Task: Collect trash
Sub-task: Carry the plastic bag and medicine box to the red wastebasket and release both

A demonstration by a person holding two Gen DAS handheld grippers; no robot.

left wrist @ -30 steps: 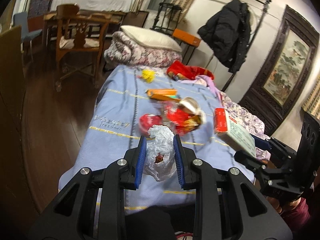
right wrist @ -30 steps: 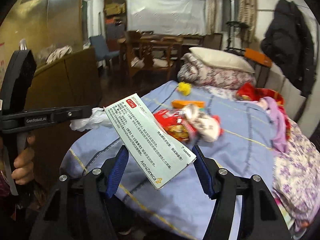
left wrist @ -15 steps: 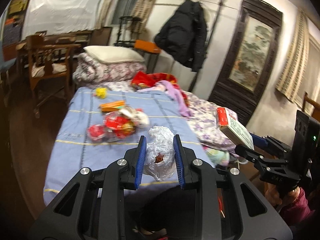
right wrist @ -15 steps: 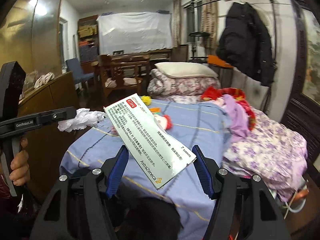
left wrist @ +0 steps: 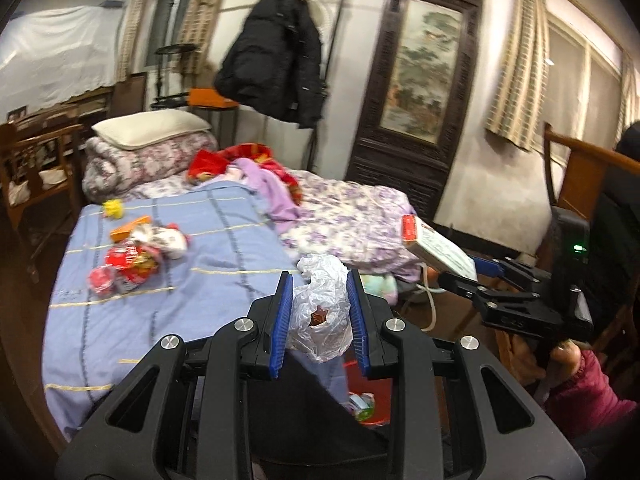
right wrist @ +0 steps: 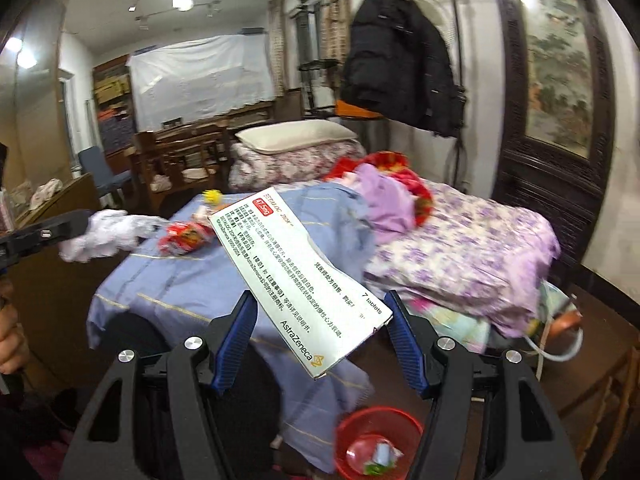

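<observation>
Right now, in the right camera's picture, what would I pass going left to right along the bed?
Plastic bag → red wrappers → medicine box → purple garment → floral quilt.

My left wrist camera looks forward along my left gripper (left wrist: pixel 319 318), close over the bed's (left wrist: pixel 168 280) foot end, facing the headboard wall. My right wrist camera looks along my right gripper (right wrist: pixel 320 338) from further right, angled slightly down. Both views share the bed, the black jacket (left wrist: pixel 276 60) and each other's gripper.
</observation>
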